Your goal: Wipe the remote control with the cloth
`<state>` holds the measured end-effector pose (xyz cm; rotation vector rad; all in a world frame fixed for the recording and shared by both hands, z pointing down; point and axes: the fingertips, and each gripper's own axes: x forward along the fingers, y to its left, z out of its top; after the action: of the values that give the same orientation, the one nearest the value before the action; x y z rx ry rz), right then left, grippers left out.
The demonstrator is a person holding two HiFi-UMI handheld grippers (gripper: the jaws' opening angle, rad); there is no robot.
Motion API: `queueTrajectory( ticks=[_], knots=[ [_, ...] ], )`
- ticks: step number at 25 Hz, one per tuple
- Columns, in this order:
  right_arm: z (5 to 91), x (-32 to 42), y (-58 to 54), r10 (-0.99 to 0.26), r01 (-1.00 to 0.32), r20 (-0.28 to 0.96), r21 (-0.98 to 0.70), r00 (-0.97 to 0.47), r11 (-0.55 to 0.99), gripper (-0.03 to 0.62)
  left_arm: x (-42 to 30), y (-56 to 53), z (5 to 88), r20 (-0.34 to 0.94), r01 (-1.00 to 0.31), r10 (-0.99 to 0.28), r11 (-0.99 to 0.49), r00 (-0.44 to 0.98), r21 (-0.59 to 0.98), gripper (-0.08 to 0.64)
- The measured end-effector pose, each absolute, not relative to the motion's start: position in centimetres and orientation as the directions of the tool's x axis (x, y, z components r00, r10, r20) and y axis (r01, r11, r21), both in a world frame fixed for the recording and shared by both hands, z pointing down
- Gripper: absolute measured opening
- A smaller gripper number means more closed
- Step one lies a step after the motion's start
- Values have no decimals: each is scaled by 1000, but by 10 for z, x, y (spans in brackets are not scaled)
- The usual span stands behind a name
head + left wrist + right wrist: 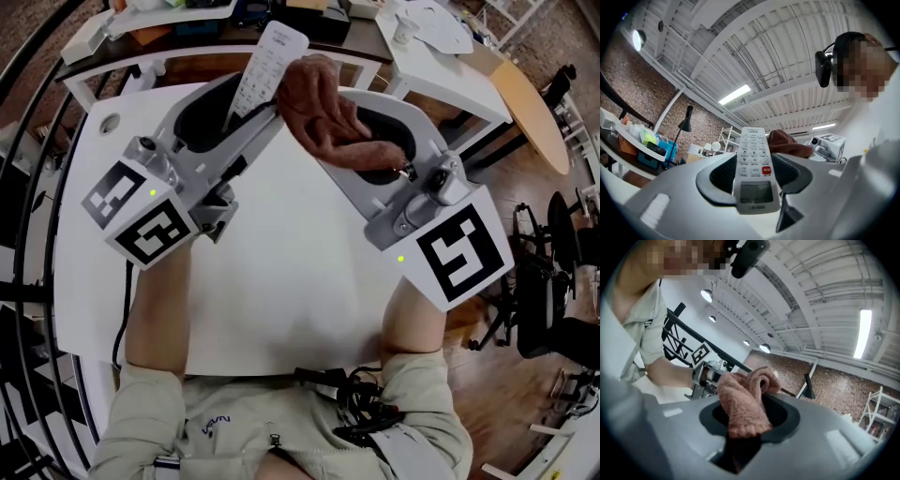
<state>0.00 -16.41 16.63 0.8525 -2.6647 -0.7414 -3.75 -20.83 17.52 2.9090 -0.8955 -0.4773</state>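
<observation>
Over the white rectangular tabletop (281, 300), the left gripper (225, 117) clamps the slim white push-button remote control (267, 61). The right gripper (375, 150) pinches the rust-brown terry cloth (323, 103), bunched against the remote's right edge. Brick walls (628, 98) and a white ribbed ceiling (754, 51) enclose the room.

Left forearm (155, 300) and right forearm (412, 314) reach forward over the table (281, 309). Left gripper (236, 114) is clamped on the remote (267, 61); right gripper (373, 155), angled in towards it, pinches the cloth (323, 103). Both grippers are raised off the table.
</observation>
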Motion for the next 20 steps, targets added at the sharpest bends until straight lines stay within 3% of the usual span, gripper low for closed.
queueTrajectory(
  ticks=[3,8,13,20],
  knots=[
    [144,15,-167,-624,-547,-42,529,-781,649,120,-31,-202,168,-310,-473,-501,-865,808,165,241],
    [119,41,-182,-753,-709,-239,587,-614,392,123,-24,-191,165,-338,-408,-447,-894,828,183,241],
    [120,36,-188,-755,-732,-267,566,-599,380,122,-24,-182,162,-371,-313,-373,-926,851,213,241],
    [131,19,-180,-715,-667,-234,622,-658,410,120,-23,-179,155,-412,-258,-345,-933,843,252,241]
  ],
)
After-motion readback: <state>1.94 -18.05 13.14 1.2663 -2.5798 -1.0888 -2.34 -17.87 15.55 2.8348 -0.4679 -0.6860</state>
